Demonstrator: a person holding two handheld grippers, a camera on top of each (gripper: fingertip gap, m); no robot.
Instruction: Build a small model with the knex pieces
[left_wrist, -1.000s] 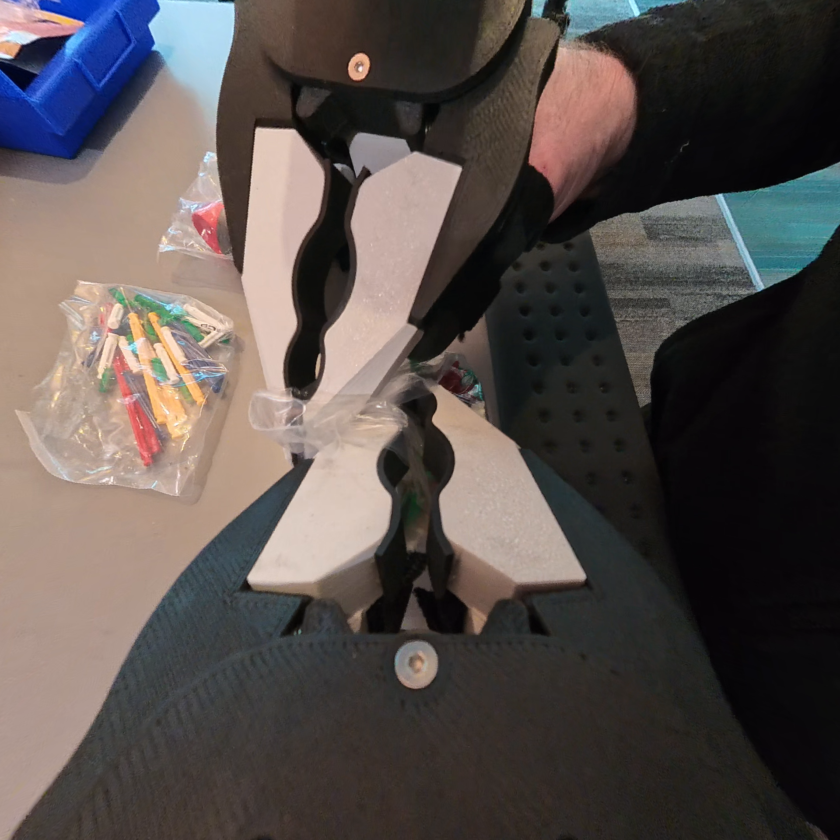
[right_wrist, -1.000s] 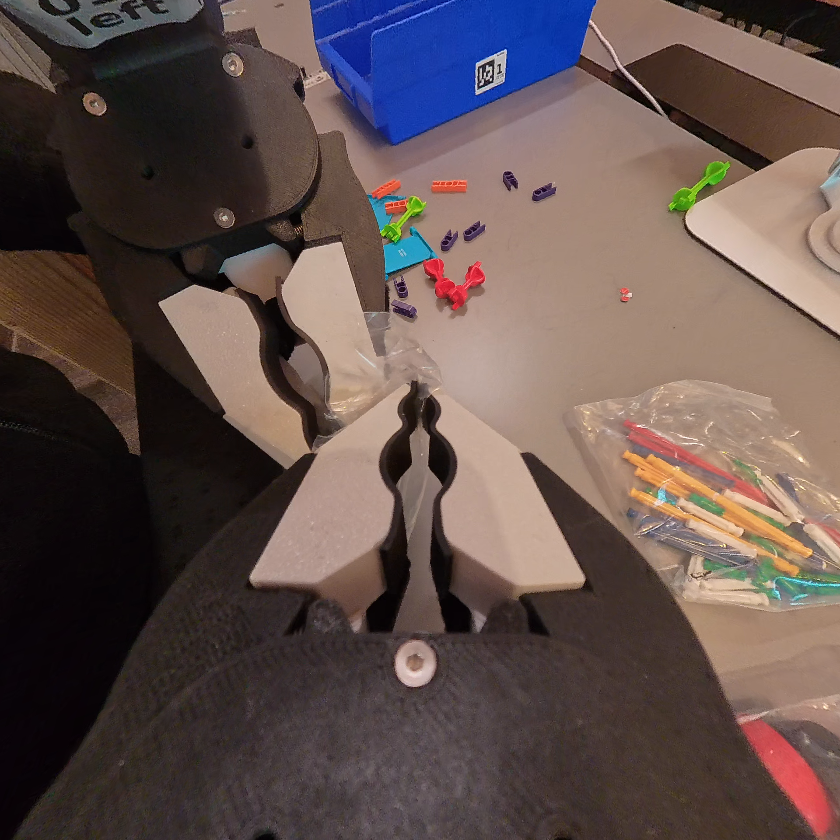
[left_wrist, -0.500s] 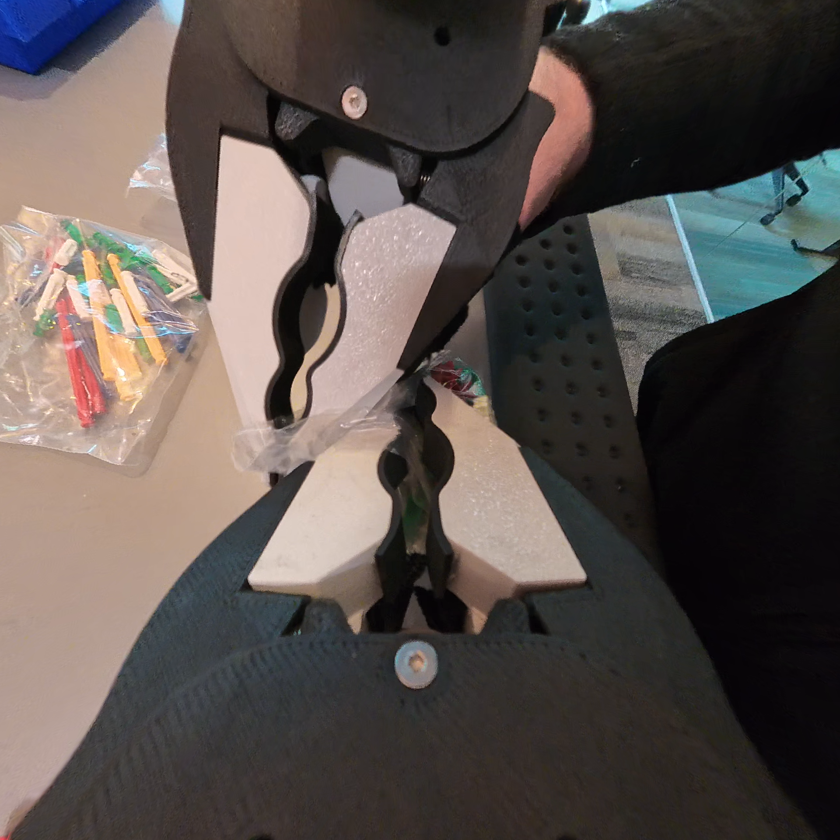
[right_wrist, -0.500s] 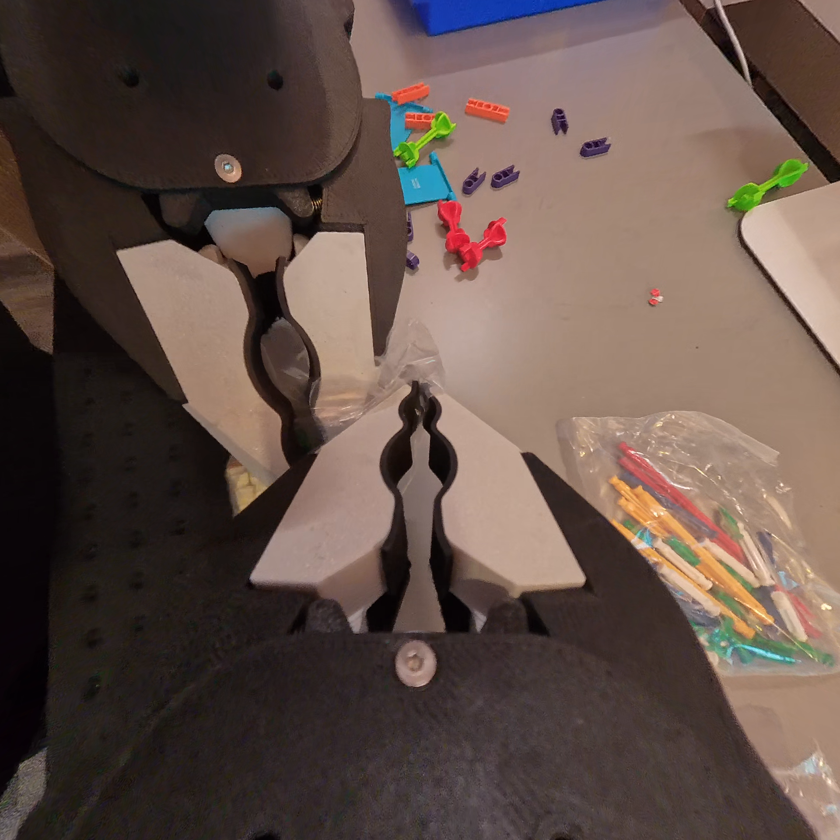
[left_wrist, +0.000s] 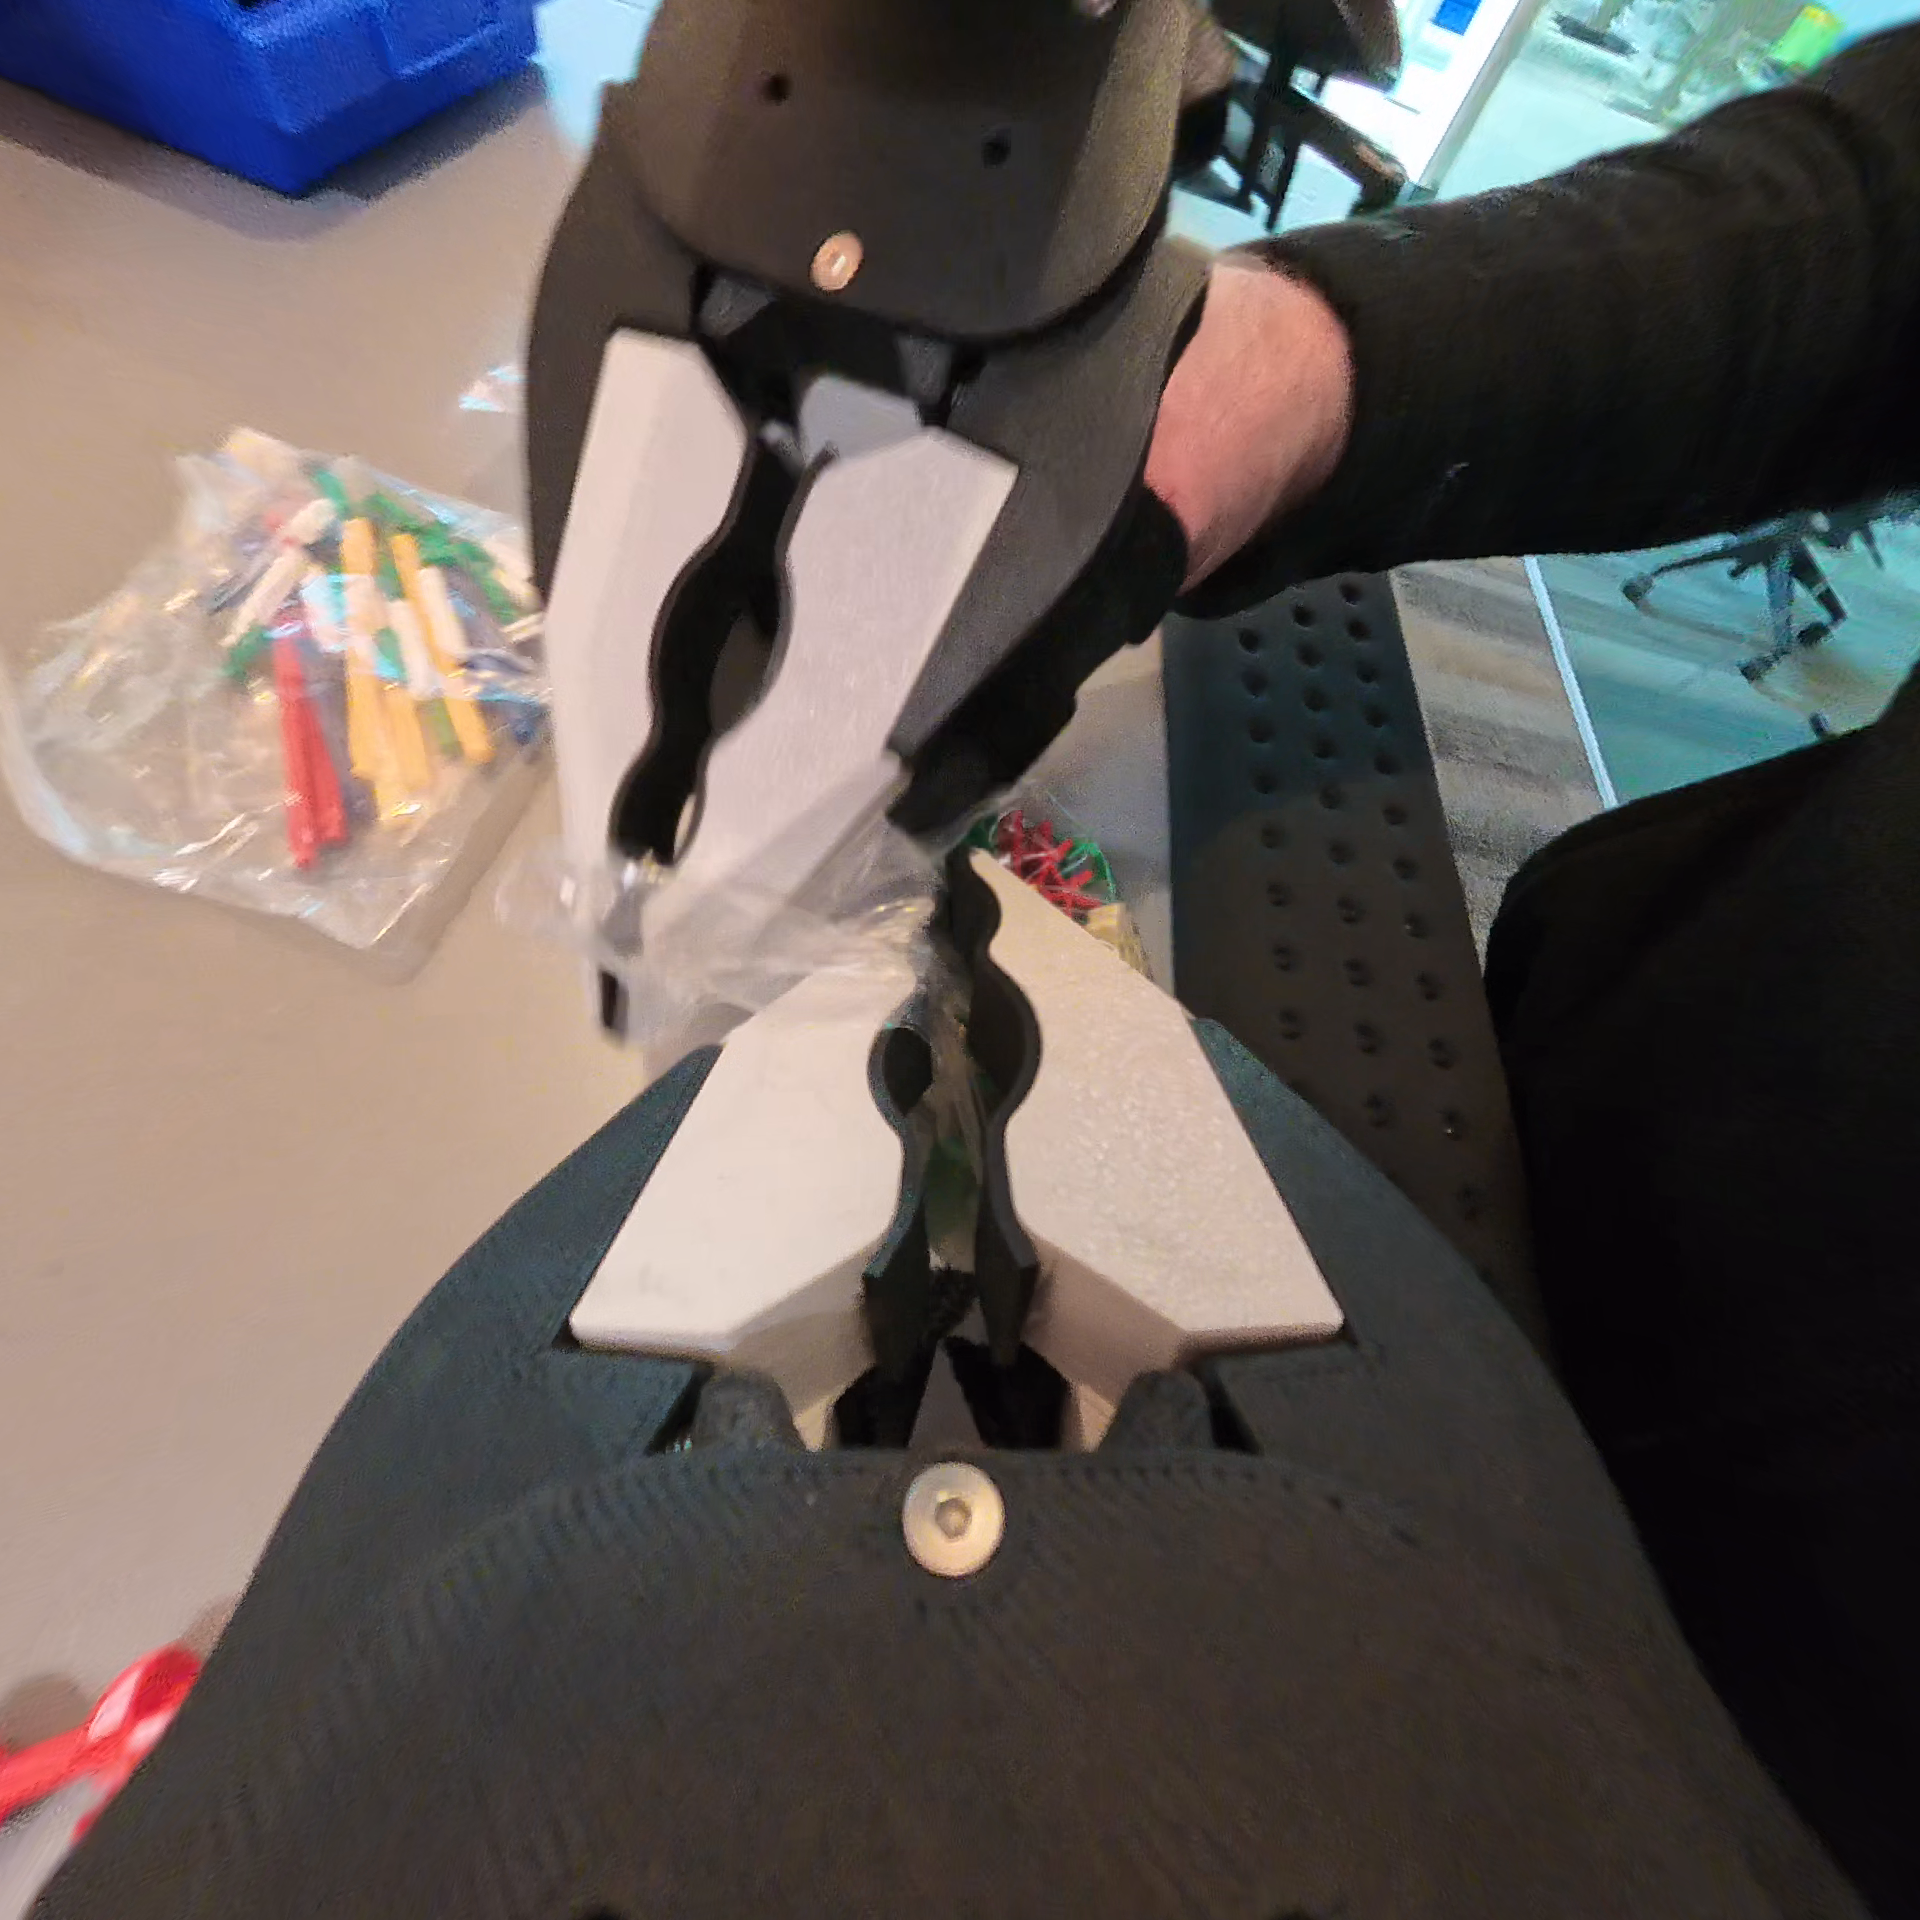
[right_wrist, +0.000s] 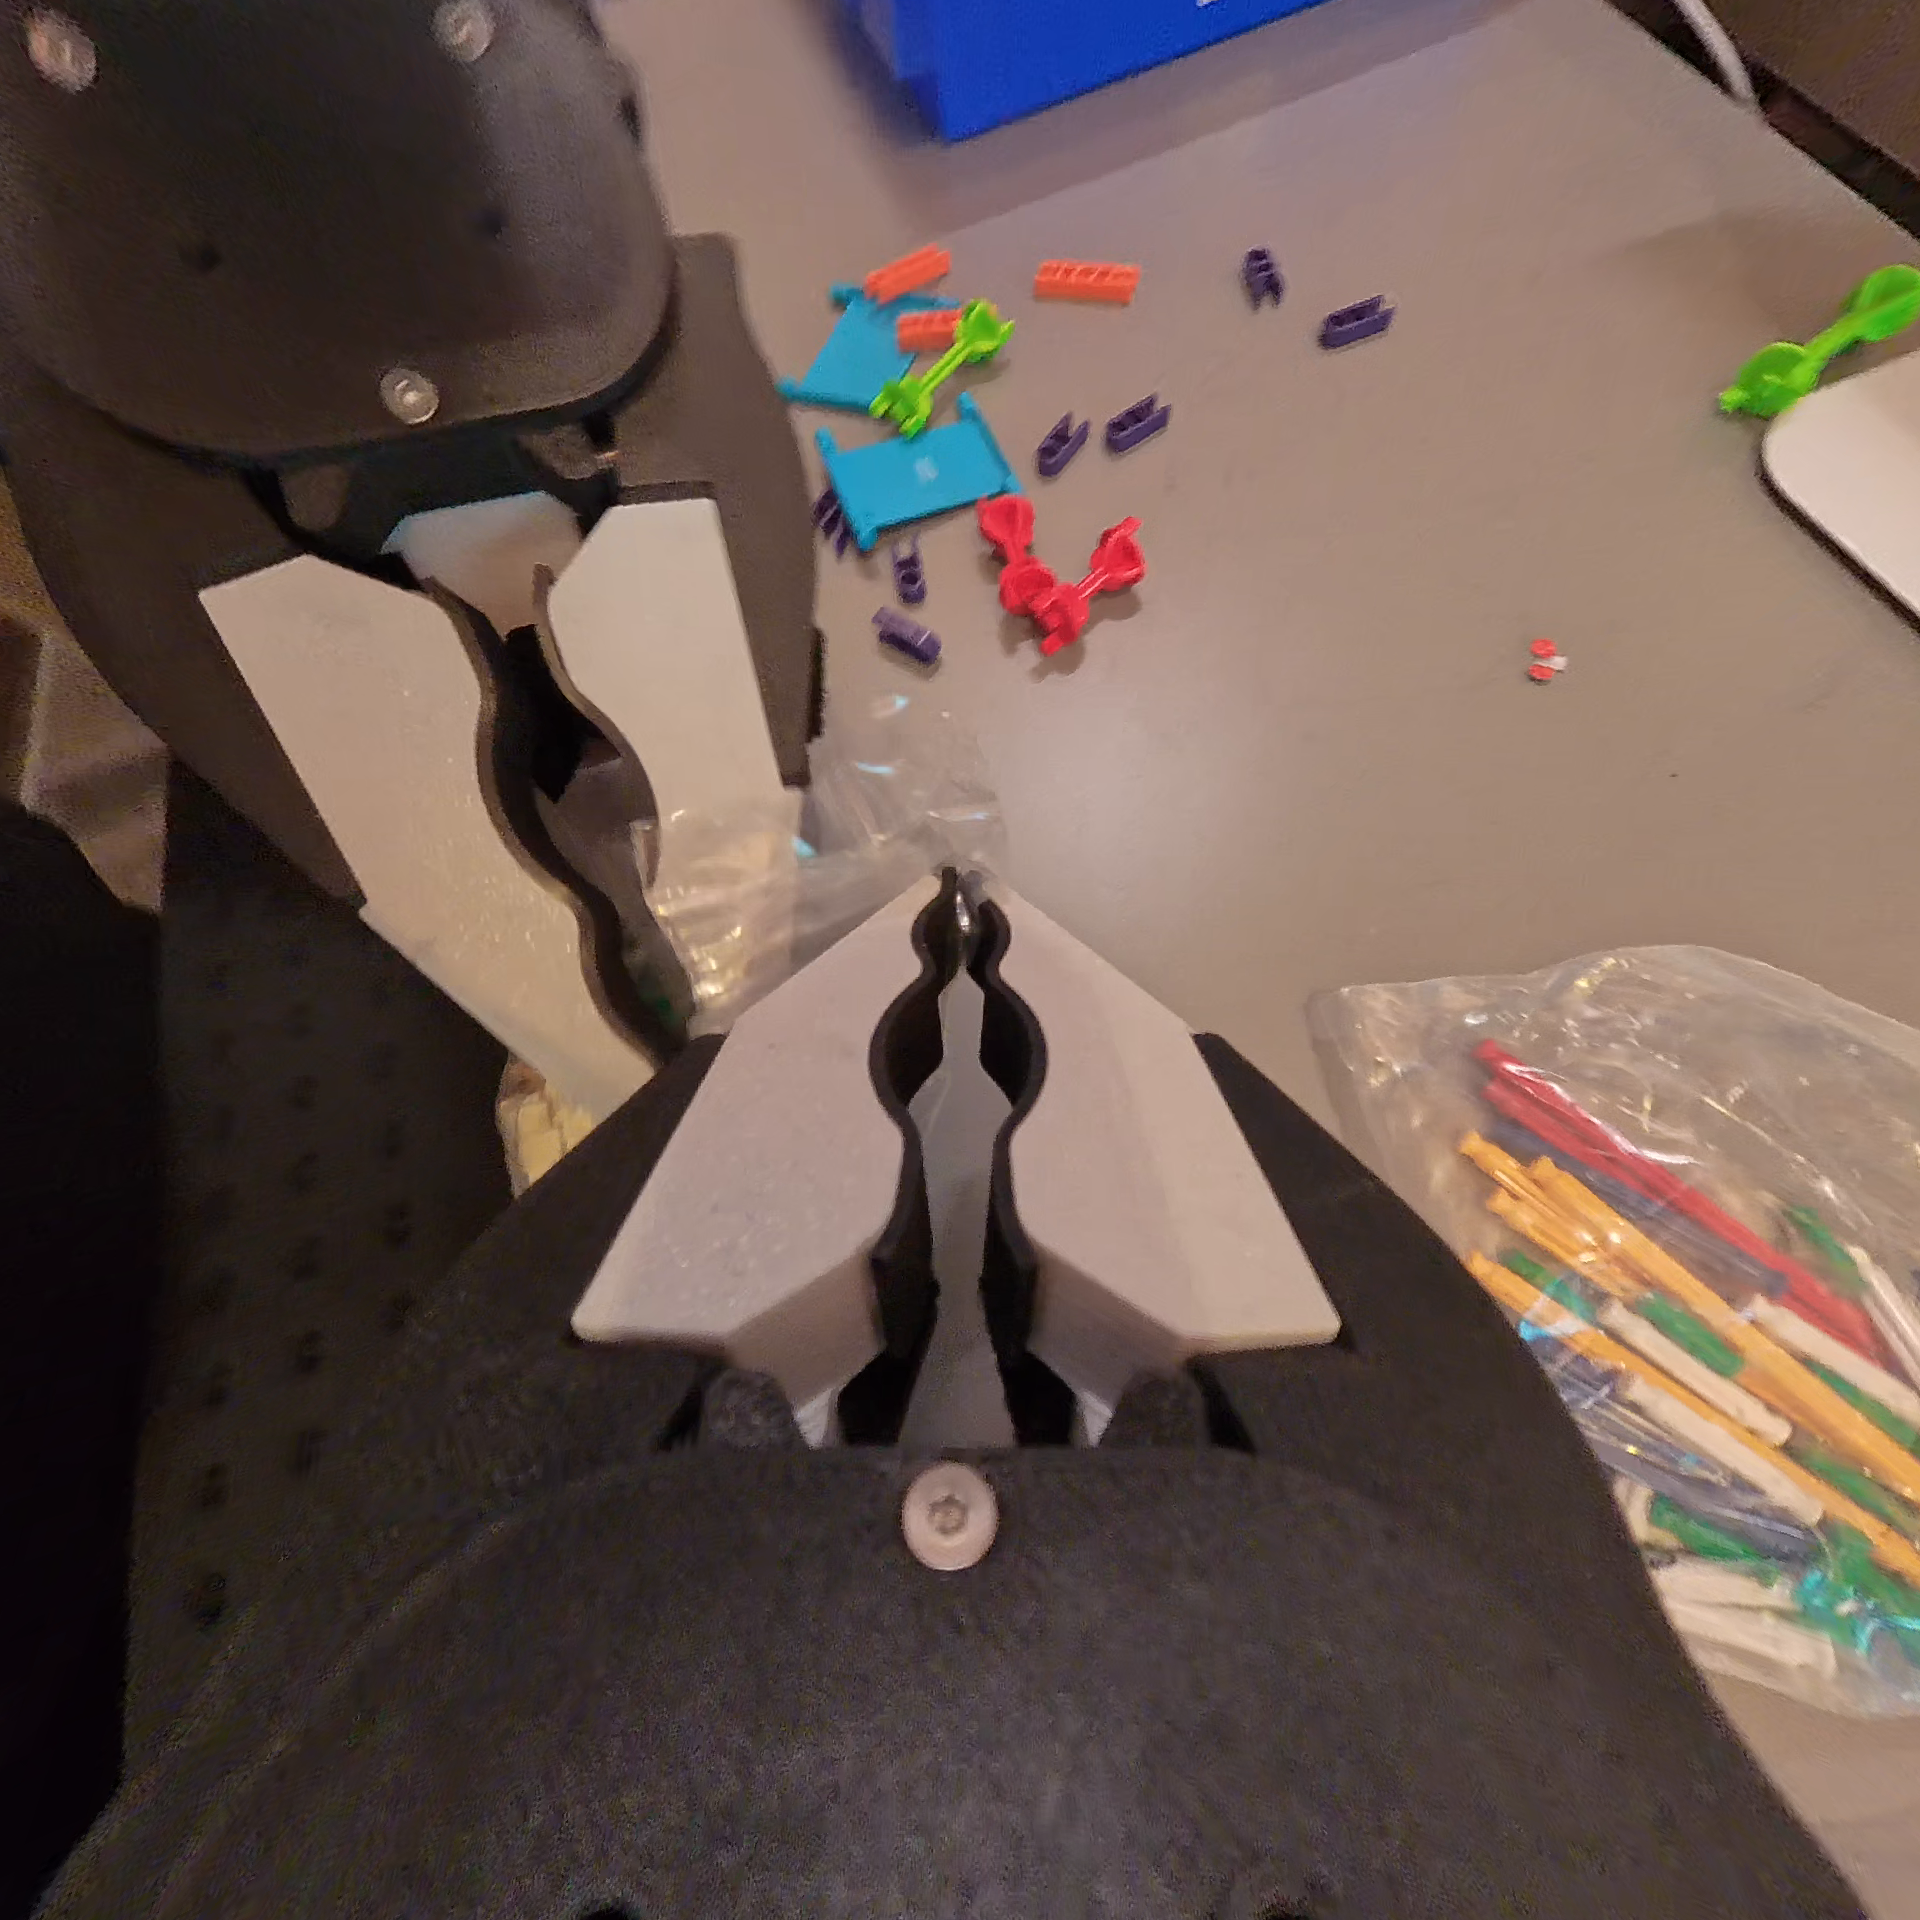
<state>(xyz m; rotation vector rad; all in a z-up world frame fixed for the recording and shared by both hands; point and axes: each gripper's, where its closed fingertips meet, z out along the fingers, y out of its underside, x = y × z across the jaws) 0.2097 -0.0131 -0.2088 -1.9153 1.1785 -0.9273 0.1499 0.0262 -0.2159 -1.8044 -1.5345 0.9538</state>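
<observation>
Both grippers are clenched on the same small clear plastic bag (left_wrist: 790, 935), each pinching a different part of its crumpled top, so the film stretches between them. In the left wrist view the left gripper (left_wrist: 961, 914) has its jaws closed on the film at centre, and the right gripper (left_wrist: 639, 883) comes down from 12 o'clock, its tips clamped on the bag at about 10 o'clock from the left one. A person's hand (left_wrist: 1236, 416) in a dark sleeve holds it at 2 o'clock. Small red and green pieces (left_wrist: 1039, 842) show inside the bag just beyond the left tips.

In the right wrist view the right gripper (right_wrist: 956, 904) grips a fold of the bag (right_wrist: 894, 790) at its very tip, jaws pressed together. The left gripper (right_wrist: 649, 997) reaches in from 10 o'clock, closed on the bag's lower part, where pale pieces (right_wrist: 540, 1122) show through.

On the grey table (right_wrist: 1351, 727), a second bag of coloured sticks (right_wrist: 1683, 1299) lies at 3 o'clock. Loose red, blue, green, orange and purple toy parts (right_wrist: 997, 436) lie scattered at 12 o'clock, with a blue bin (right_wrist: 1039, 62) behind them. A perforated black chair (left_wrist: 1320, 831) stands beside the table.
</observation>
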